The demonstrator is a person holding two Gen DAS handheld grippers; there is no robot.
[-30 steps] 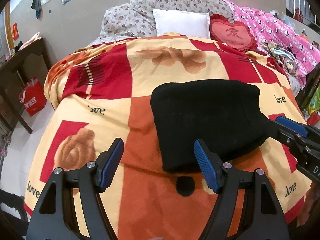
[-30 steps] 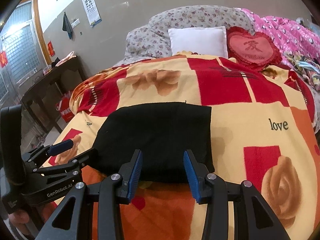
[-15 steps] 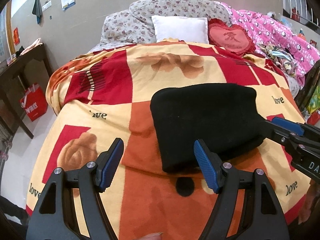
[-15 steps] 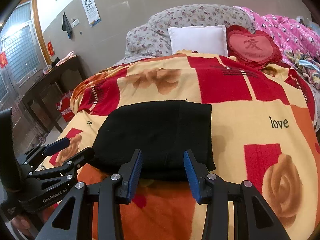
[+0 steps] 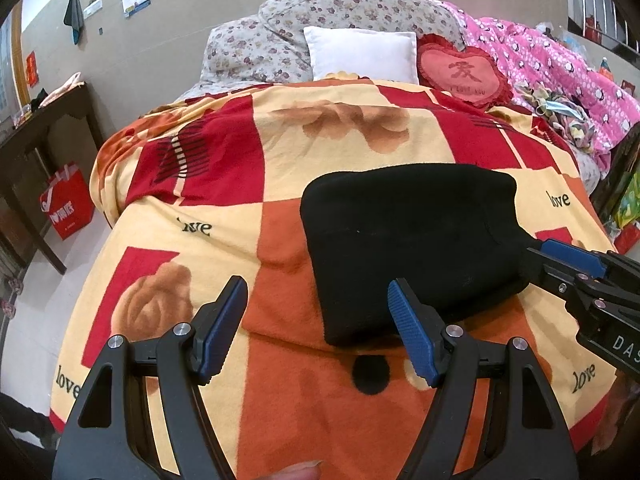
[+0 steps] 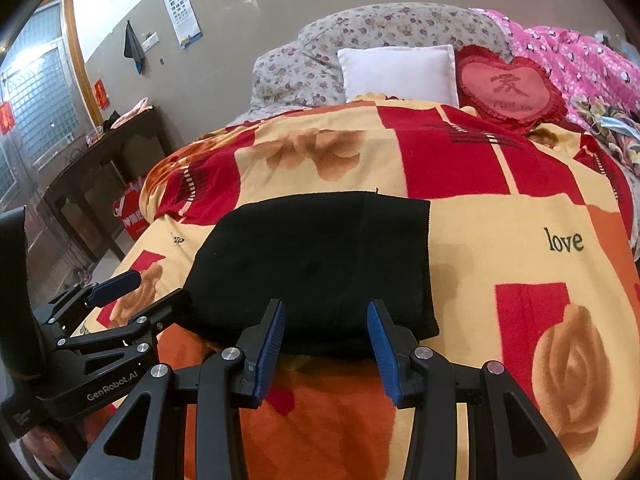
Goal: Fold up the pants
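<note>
**Folded pants between two open grippers**

The pants (image 5: 408, 248), black and folded into a compact rectangle, lie flat on the blanket (image 5: 248, 168) just ahead of both tools. The left gripper (image 5: 318, 332) has its blue-padded fingers spread wide with nothing between them; the pants' near left corner sits just ahead of its right finger (image 5: 410, 336). The right gripper (image 6: 326, 344) also has its fingers apart and empty, and the pants' near edge lies just beyond its tips, whether touching or not cannot be told.

Seen from the left wrist, the right gripper (image 5: 568, 264) comes in from the right with its tips at the pants' right edge; white letters "DAS" show on its body, cut off by the frame. Seen from the right wrist, the left gripper (image 6: 136, 292) reaches in from the left, one finger at the pants' left edge, its body marked "GenRobot.AI".

The blanket, in red, orange and cream squares with roses, carries the word "love" (image 6: 565, 241) to the right of the pants and in several other spots. Farther ahead lie a white pillow (image 5: 362, 54) and a red heart cushion (image 5: 464, 74) bearing a Chinese character with small lettering under it, too small to read. An eye chart (image 6: 182, 12) hangs on the wall to the left, and a red bag (image 5: 66, 210) with white print stands on the floor.
</note>
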